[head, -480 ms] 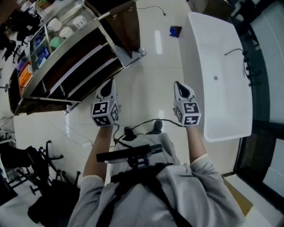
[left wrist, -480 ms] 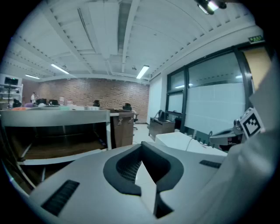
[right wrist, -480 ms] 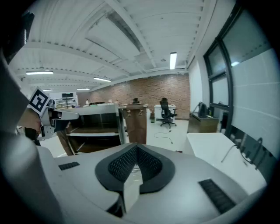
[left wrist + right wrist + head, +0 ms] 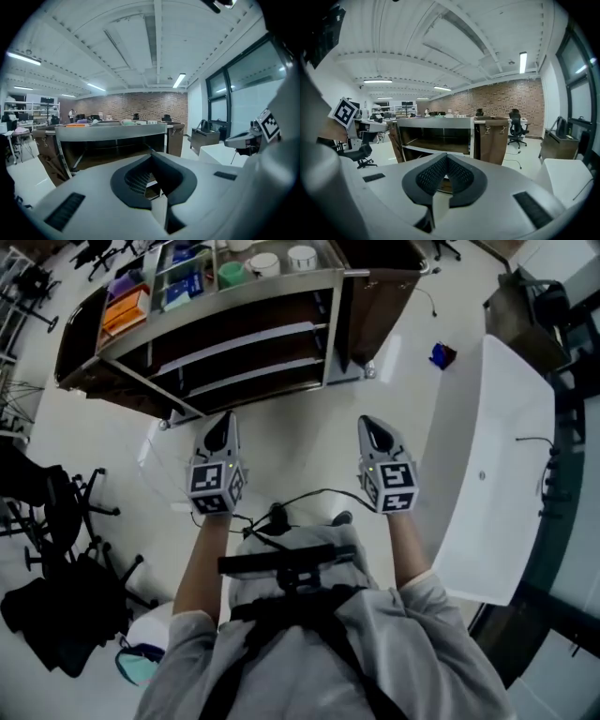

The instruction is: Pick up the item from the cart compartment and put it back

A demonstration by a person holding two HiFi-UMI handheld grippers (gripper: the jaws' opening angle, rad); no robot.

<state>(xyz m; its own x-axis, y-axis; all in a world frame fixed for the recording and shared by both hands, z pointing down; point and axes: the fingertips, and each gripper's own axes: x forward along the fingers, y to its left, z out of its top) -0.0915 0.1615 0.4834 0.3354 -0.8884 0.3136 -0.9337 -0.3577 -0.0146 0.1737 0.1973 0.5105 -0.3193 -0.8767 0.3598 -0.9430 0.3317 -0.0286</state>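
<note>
A steel cart (image 4: 234,298) with dark shelves stands on the floor straight ahead of me. Its top compartments hold an orange item (image 4: 127,307), a blue pack (image 4: 185,285), a green cup (image 4: 231,274) and two white tubs (image 4: 264,262). My left gripper (image 4: 222,432) and right gripper (image 4: 372,432) hang side by side short of the cart, both shut with nothing in them. In the left gripper view the cart (image 4: 110,132) rises beyond the closed left gripper (image 4: 152,157). In the right gripper view the cart (image 4: 436,123) is beyond the shut right gripper (image 4: 446,159).
A white bathtub (image 4: 487,474) stands at my right, with a small blue object (image 4: 442,355) on the floor near its far end. Brown bags (image 4: 375,306) hang on the cart's right side. Black office chairs (image 4: 56,512) crowd the left. A cable lies at my feet.
The view has swung so the cart now lies straight ahead instead of off to the left. The bathtub has slid further right. Both grippers stay side by side and shut.
</note>
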